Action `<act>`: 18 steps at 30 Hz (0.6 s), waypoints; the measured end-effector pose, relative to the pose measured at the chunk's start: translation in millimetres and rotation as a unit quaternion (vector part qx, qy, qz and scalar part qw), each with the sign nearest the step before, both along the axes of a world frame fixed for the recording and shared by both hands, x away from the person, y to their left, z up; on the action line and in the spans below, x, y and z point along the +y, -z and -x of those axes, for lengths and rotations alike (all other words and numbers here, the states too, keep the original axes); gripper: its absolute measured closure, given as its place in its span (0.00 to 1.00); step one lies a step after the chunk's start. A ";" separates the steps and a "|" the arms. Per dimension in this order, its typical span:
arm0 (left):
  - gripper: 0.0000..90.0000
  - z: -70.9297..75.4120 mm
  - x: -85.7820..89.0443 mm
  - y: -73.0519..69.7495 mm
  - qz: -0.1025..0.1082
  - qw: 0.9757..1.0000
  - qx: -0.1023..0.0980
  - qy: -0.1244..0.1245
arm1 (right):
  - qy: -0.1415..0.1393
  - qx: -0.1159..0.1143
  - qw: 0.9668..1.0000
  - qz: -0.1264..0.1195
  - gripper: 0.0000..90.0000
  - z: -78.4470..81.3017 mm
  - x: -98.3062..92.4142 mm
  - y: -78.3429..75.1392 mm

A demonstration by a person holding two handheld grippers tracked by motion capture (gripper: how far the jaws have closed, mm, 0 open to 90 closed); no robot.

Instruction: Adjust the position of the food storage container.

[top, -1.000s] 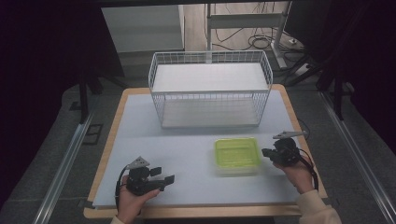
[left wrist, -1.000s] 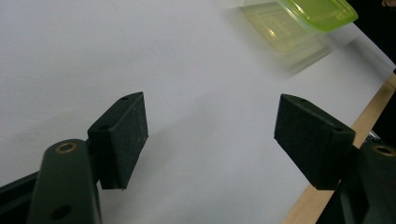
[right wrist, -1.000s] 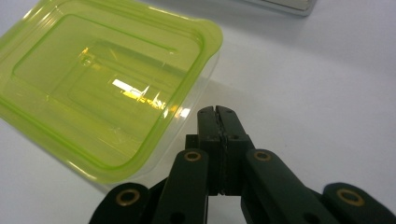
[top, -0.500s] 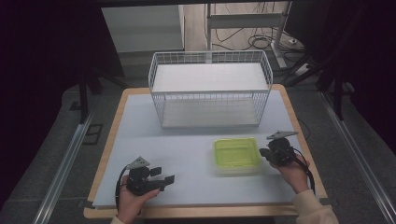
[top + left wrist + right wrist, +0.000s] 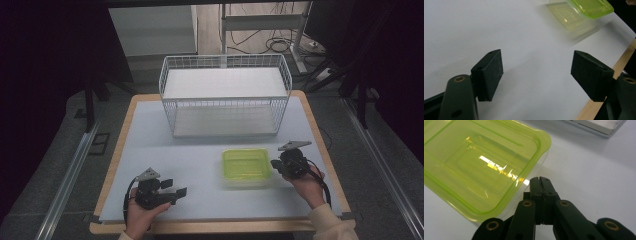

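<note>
While left claw (image 5: 177,190) stays spread | right claw (image 5: 274,164) (pressed together) has neared green-lidded container (image 5: 246,165).

high: above, forward-down | claw views: close, low | shared: green-lidded container (image 5: 246,167)

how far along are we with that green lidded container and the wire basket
Barely started. Nothing looks done: the wire basket holds nothing and the green-lidded container sits on the table in front of it. In hand: the right gripper, fingers shut with nothing between them, is at the container's edge; the left gripper rests open, away from it. Probably left: grasping the container and moving it, likely to the basket.
</note>
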State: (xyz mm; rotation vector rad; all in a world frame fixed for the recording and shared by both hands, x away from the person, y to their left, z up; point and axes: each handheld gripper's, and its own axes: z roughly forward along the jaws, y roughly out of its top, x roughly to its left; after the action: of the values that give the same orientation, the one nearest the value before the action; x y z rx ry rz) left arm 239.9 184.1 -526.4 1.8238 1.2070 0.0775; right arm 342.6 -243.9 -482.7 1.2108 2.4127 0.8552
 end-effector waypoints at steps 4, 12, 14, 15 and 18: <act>0.29 0.0 0.0 0.1 0.000 1.000 0.000 0.000 | -0.002 0.001 1.000 0.001 1.00 -0.6 2.9 1.5; 0.29 -0.2 0.1 0.2 -0.001 1.000 0.000 0.001 | -0.003 0.003 1.000 0.001 0.99 -1.4 4.2 2.5; 0.29 -0.2 -0.2 0.2 0.000 1.000 0.001 0.001 | -0.007 0.004 1.000 0.001 1.00 -0.9 6.2 2.6; 0.29 -0.1 -0.2 0.2 0.000 1.000 0.000 0.001 | -0.008 0.004 1.000 0.000 0.99 -0.5 8.1 2.8; 0.29 -0.1 -0.2 0.1 -0.001 1.000 0.001 0.001 | -0.014 0.004 1.000 0.000 0.99 0.3 11.8 3.2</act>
State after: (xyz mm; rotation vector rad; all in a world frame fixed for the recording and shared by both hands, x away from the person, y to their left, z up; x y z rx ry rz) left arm 240.1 183.9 -526.5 1.8263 1.2061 0.0762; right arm 342.3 -232.1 -485.9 1.1850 2.4424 0.8587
